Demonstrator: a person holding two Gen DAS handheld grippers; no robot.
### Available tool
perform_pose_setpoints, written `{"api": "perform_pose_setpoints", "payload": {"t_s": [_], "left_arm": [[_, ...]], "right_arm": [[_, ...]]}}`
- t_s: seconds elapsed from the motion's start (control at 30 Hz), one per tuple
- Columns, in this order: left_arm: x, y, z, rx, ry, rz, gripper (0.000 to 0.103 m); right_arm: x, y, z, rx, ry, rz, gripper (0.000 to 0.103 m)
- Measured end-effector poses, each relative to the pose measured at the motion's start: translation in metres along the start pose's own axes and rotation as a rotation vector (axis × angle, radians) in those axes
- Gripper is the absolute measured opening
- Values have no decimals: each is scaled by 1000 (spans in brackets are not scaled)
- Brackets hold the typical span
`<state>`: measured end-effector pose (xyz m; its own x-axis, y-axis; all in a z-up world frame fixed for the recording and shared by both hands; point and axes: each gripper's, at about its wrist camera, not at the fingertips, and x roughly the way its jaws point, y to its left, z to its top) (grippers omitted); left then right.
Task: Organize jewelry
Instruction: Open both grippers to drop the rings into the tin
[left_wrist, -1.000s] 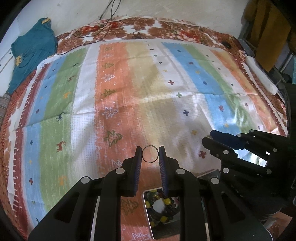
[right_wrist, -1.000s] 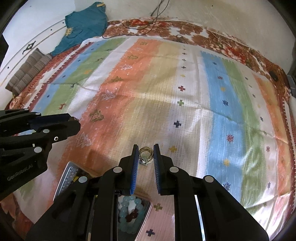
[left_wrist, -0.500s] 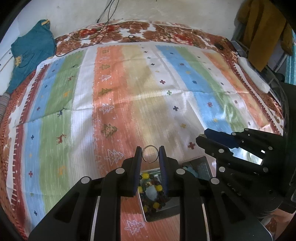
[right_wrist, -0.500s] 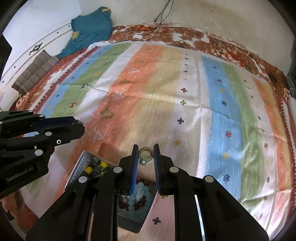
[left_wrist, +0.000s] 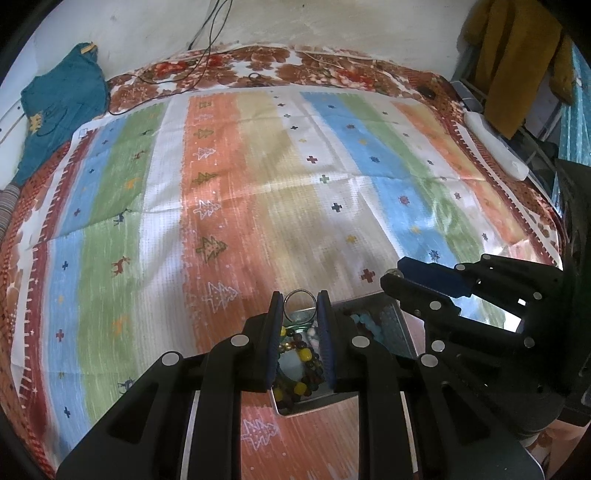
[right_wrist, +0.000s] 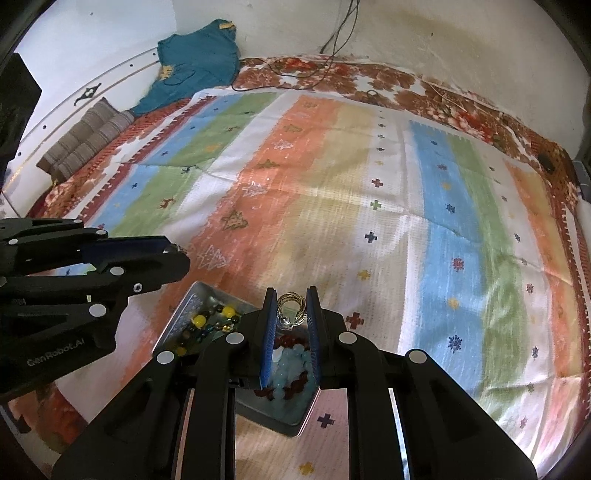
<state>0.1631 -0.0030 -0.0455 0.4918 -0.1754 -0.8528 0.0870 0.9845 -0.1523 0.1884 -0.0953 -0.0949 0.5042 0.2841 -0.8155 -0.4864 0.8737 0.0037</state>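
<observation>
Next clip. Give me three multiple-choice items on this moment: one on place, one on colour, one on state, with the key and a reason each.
1. Where is the metal tray?
A. On the striped cloth
B. On the teal garment
C. On a chair

2. The beads under the right claw are mostly:
A. Black
B. Pale blue
C. Orange

3. The left claw is:
A. Open, empty
B. Shut on a plain ring
C. Out of view

Key: A, the cloth surrounds the tray; B, pale blue beads with some dark red; B, the ring sits between its fingertips.

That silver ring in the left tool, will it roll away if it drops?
Probably. The ring is a thin round hoop pinched at its edges by the left tool, so it looks light and slippery. Dropped on the cloth it may roll; the tray below would likely catch it.
</observation>
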Motion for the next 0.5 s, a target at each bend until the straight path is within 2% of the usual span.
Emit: {"api": "perform_pose_setpoints", "payload": {"t_s": [0.4,0.47,0.5], "left_arm": [[-8,-6,-11,5,11,-23,18],[-9,-6,-12,2,9,-26,19],[-10,-6,-13,0,8,-24,21]], "right_arm": [[-5,3,-15,13,8,15,17],[-6,3,-16,17,7,9,19],[-8,2,-17,18,4,5,23]]}}
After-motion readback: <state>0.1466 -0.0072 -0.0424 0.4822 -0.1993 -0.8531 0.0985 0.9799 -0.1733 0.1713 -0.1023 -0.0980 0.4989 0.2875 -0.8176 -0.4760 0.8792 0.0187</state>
